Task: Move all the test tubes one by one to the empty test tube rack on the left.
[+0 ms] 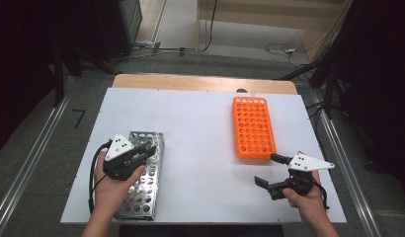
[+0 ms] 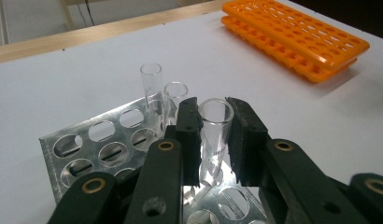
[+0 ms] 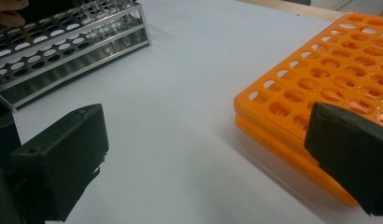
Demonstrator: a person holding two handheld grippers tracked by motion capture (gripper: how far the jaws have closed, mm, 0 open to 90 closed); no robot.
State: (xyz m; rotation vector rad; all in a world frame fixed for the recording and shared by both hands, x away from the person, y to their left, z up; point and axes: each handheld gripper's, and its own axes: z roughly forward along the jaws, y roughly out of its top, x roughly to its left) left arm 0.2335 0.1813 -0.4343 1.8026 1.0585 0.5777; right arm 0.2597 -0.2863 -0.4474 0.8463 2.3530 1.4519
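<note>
The left gripper (image 2: 213, 135) is closed around a clear glass test tube (image 2: 214, 135) just below its open rim, the black pads pressing on either side, so the tube can be lifted straight along its own axis. The tube stands in a hole of the metal rack (image 1: 143, 175), at the rack's far end on the left of the white tabletop (image 1: 200, 138); its lower part leans slightly between the pads, and I cannot tell whether the bottom is seated or already clear. Two more tubes (image 2: 161, 93) stand just behind it in neighbouring holes, close enough that a narrow pinch from above suits better than a wide one. The right gripper (image 1: 267, 171) hovers with its jaws spread wide and nothing between them, just beside the near end of the orange rack (image 1: 253, 127), probably waiting to steady that rack or take the tube. The orange rack lies well apart from the metal one, all its holes vacant, likely the tube's destination.
</note>
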